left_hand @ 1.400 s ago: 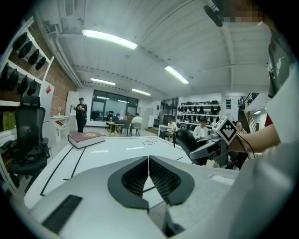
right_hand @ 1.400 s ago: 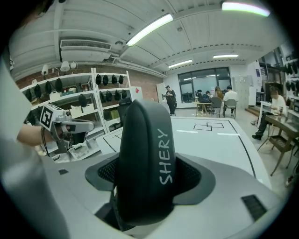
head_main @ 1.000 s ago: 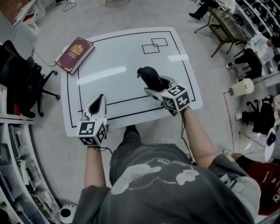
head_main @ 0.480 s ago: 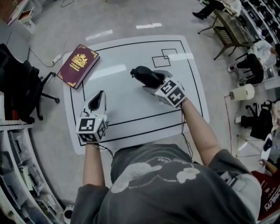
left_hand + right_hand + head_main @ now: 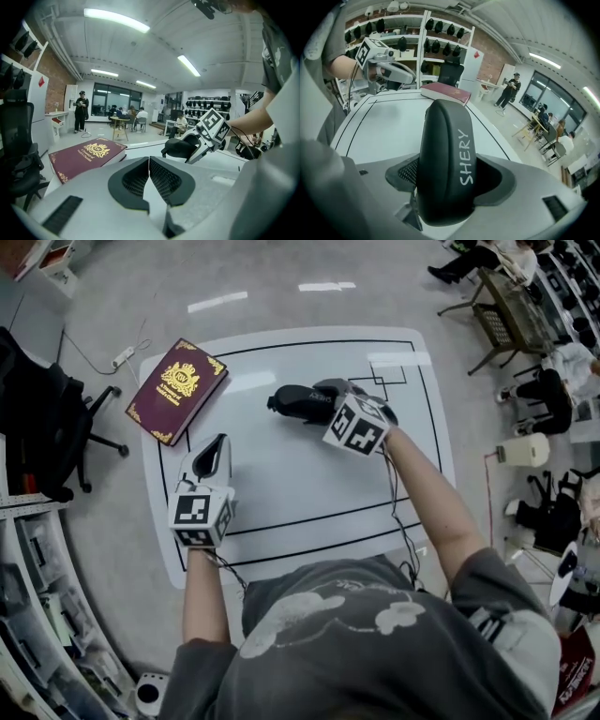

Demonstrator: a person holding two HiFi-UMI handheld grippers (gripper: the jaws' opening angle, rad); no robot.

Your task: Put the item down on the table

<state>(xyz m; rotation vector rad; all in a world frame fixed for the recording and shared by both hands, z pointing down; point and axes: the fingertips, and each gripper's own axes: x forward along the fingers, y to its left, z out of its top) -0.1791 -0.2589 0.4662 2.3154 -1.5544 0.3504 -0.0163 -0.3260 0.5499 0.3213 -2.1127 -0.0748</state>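
White table, maroon book at its corner. A black case is clamped by the right gripper; the left gripper is closed on nothing.

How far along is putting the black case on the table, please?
Done: the right tongs grip the black case. In hand: it is over the white table, not released. Remaining: set it down, open the tongs. The left tongs are shut, empty.

The black case looks matt and smooth, the white table glossy, the maroon book gilt-stamped.
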